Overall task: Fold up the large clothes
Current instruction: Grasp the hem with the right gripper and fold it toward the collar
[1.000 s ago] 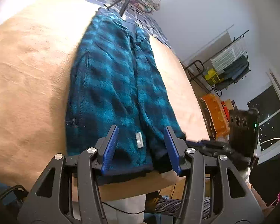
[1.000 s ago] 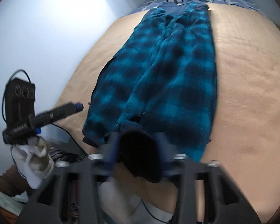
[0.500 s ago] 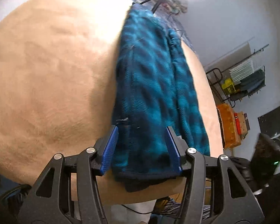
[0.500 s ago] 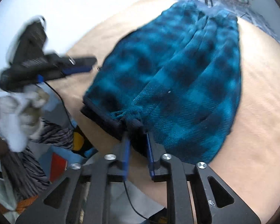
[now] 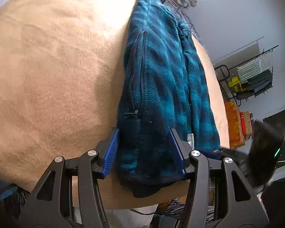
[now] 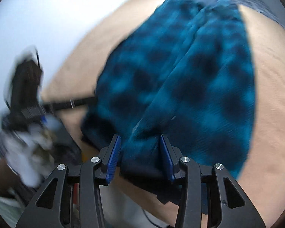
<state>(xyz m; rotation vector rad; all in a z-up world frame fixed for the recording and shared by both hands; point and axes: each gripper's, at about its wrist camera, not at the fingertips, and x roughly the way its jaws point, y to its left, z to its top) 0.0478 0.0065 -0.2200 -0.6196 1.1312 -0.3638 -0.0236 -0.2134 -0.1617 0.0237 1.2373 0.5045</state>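
Lying on tan blanket (image 5: 47,72), blue plaid garment (image 5: 161,87), cluttered rack (image 5: 252,76) beyond

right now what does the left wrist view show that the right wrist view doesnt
Only the left wrist view: a metal rack of stored things by the far wall, an orange box, and a white label at the garment's hem.

Only the right wrist view: a white-gloved hand carrying the other black gripper, heavily blurred.

Both: the blue-and-black plaid fleece garment on the tan blanket, its hem between blue-padded jaws.
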